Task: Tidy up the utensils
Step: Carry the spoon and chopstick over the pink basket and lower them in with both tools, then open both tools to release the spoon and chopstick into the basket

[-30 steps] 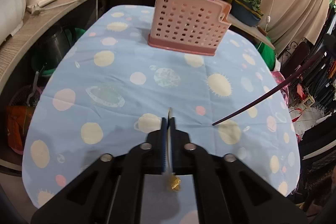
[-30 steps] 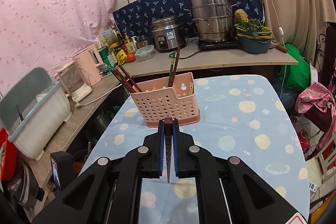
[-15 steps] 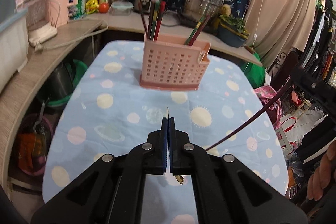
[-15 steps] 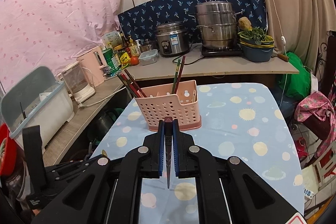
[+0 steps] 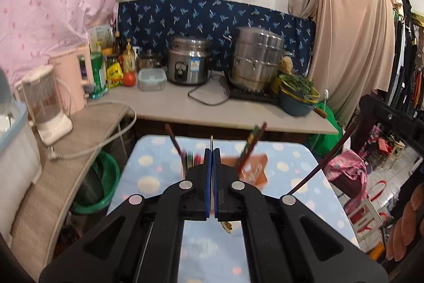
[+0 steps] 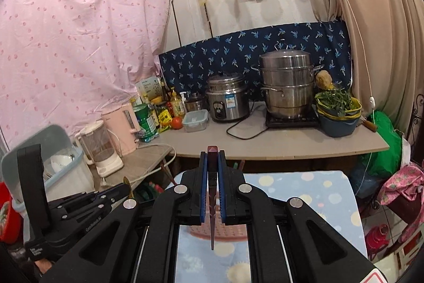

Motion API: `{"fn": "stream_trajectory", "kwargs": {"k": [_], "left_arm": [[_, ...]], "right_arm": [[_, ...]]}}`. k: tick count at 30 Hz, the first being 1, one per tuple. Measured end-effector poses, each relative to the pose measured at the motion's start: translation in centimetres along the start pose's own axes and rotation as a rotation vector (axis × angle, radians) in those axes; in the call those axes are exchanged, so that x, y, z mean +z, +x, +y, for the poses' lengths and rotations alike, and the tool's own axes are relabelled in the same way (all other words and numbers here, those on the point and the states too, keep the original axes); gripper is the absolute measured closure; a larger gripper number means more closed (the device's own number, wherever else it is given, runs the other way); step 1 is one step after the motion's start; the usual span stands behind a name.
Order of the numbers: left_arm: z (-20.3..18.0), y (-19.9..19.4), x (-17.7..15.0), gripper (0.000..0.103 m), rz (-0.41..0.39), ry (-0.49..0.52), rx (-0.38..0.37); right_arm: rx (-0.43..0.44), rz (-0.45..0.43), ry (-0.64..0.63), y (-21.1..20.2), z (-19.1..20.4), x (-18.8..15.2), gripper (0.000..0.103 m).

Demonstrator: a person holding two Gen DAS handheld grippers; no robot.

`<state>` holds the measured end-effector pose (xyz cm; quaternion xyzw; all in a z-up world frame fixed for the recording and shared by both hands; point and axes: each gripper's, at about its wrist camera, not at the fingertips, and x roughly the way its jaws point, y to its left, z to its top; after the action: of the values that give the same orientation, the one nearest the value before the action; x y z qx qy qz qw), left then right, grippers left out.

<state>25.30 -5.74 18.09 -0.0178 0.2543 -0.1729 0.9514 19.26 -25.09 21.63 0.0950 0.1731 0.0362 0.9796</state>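
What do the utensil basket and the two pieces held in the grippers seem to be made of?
Utensil basket: looks like matte pink moulded plastic, with a perforated wall. Piece in the left gripper: thin bright sliver, probably polished metal, with a gold-coloured end. Chopstick in the right gripper: dark reddish-brown, glossy, lacquered wood or plastic; unclear which.

Both wrist views toward counter (image 5: 185, 108)

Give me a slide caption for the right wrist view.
Right gripper shut on a dark chopstick above the pink utensil basket, kitchen counter behind.
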Motion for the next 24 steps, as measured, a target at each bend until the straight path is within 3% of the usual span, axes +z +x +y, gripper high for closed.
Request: {"fn": "stream_trajectory", "kwargs": {"k": [4,9,15,24], "left_arm": [[-0.2,2.8,2.5,0.103,-0.03,0.017,0.026],[0.4,6.8,3.1,0.103,-0.007,0.026,0.063],[1.2,10.7,1.9,0.103,0.04,0.027,0.08],[1.5,13.4,0.6,0.102,0.069,0.026,0.09]], "right_arm": [[0.015,-0.039,0.019,3.1,-0.2,2.9,0.096],[0.004,-0.029,0.026,7.4,-0.2,3.5,0.096],[-0.005,0.054,0.021,12.0,-0.9,1.6,0.096],[-0.008,0.155,0.024,15.5,-1.7,-1.7,0.096]]}}
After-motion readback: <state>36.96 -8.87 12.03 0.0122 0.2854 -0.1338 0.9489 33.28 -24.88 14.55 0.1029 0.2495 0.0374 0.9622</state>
